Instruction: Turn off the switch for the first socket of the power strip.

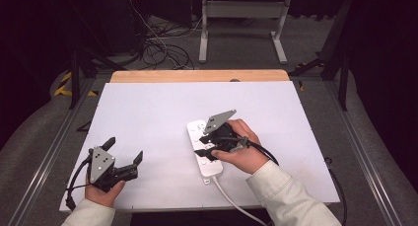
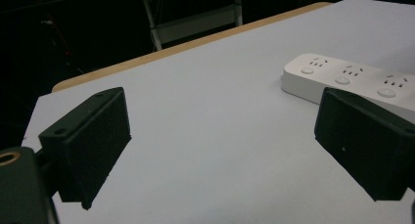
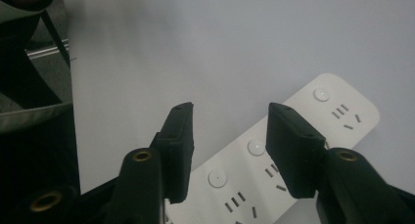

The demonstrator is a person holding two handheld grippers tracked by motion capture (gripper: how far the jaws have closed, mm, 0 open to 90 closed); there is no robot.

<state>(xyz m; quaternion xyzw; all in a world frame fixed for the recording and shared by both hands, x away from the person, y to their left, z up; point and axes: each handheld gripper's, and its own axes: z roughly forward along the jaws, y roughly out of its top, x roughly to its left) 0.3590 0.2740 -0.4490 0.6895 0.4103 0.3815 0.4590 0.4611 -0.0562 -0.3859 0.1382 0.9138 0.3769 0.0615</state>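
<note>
White surface (image 1: 148, 117) carries a power strip (image 1: 199, 137) right of centre; right gripper (image 3: 227, 131) hovers above its buttons, fingers moderately parted, seemingly to press; left gripper (image 1: 124, 149) idles near-left, fingers wide.

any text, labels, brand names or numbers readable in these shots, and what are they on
None can be read.
The white power strip carries socket slots and round buttons, no legible print.
The grey plates on the left gripper and right gripper bear holes, no lettering.
The white table surface is unmarked.
</note>
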